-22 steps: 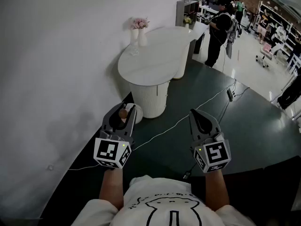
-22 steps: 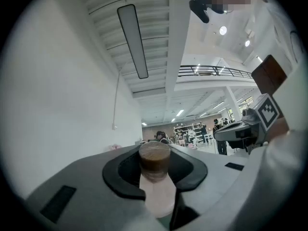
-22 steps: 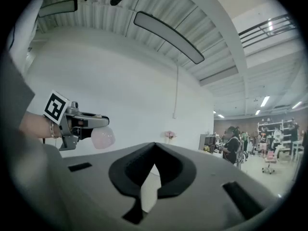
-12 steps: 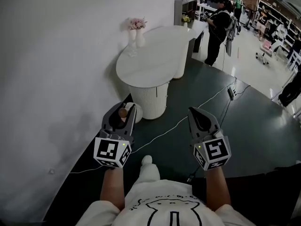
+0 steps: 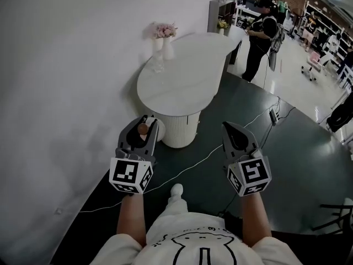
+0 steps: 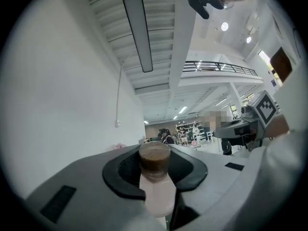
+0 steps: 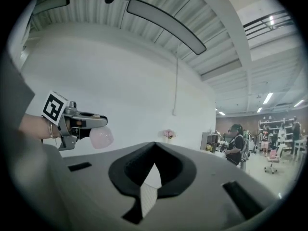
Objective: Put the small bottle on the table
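A small bottle with a brown cap and a pale pink body sits between the jaws of my left gripper, which is shut on it. In the left gripper view the bottle stands upright in the jaw notch, cap uppermost. My right gripper is shut with nothing in it, level with the left and apart from it. The white rounded table lies ahead of both grippers. In the right gripper view the left gripper shows at the left with the bottle hanging under it.
A white vase with pink flowers and a clear glass stand at the table's far left edge by the white wall. A cable crosses the dark floor. A person in black stands beyond the table. My shoe shows below.
The table has come nearer in the head view and a shoe has stepped forward. Both grippers keep their places and the bottle stays held.
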Available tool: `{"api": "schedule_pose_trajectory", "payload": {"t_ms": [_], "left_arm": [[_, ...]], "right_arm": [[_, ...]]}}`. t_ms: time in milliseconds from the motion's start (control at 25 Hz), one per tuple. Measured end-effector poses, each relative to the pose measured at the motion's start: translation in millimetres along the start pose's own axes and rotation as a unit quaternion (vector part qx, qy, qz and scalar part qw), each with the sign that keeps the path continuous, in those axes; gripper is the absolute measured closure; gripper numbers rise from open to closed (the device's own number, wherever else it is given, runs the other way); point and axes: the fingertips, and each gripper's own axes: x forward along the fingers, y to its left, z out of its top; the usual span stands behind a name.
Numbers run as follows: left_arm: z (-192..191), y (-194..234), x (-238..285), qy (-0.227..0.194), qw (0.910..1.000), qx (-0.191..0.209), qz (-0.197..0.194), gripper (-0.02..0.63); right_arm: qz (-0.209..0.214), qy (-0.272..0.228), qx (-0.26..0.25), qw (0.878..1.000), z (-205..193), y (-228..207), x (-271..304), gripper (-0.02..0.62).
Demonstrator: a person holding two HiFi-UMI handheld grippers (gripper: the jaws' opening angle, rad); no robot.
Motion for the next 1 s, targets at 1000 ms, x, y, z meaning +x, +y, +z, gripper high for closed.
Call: {"api": "schedule_pose_trajectory", "payload": {"t_ms": [1000], "left_arm": [[-56.5, 188.2, 204.1, 0.013, 0.9992, -0.029, -0.024, 0.489]], "right_arm": [[-0.017, 0.038, -0.009, 0.999, -6.1, -39.1, 271.9, 0.601]]}}
